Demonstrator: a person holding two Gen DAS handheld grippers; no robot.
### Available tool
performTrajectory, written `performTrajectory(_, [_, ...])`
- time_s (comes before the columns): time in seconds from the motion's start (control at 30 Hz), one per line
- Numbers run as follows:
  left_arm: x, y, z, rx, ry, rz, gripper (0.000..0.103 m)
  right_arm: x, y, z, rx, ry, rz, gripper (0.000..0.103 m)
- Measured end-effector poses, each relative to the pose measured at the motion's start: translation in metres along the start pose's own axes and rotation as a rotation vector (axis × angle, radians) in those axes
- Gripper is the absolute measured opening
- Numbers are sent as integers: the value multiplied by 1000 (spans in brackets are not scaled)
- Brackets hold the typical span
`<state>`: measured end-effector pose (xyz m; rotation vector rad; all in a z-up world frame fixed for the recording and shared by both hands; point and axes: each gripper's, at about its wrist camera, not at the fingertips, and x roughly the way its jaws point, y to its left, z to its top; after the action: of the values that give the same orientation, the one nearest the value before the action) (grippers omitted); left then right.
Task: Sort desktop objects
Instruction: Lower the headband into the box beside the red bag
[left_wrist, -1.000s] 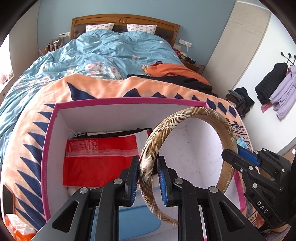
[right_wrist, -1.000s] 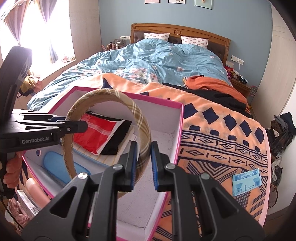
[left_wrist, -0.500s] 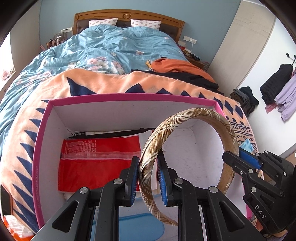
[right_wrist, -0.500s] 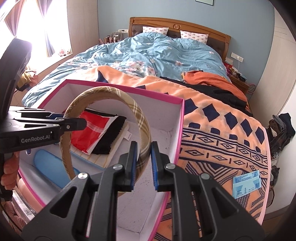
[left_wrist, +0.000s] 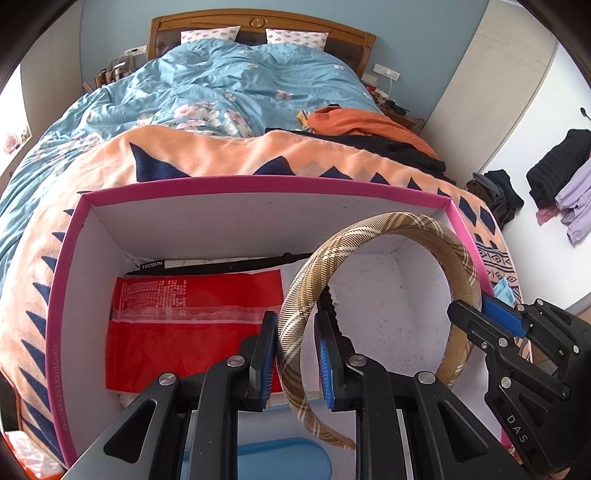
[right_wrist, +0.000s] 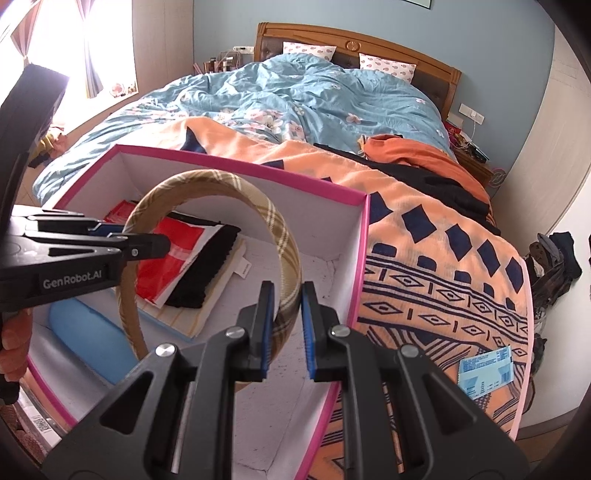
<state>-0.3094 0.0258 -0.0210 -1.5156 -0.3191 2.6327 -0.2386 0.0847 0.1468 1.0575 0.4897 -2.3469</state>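
Plaid headband (left_wrist: 373, 236) hangs upright over the pink-rimmed box (left_wrist: 258, 181), each leg pinched by a claw: left gripper (left_wrist: 295, 354) clamps one, right gripper (right_wrist: 287, 325) the other. Below lie a red packet (left_wrist: 192, 325) and what looks like a blue case (right_wrist: 88, 336), partly hidden.

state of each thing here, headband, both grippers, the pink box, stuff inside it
headband: held upright over the box by both ends
left gripper: shut on headband
right gripper: shut on headband
pink box: open, no lid on
red packet: lying flat inside box
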Motion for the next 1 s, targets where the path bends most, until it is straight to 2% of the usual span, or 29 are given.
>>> performTrajectory(0.6, [22,-2,10,-3,67,12,20,22,0,7,-54,69,-64,16])
performTrajectory(1.0, [23,-1,10,-5,70,17,20,27,5,9,-91,82,-94,16])
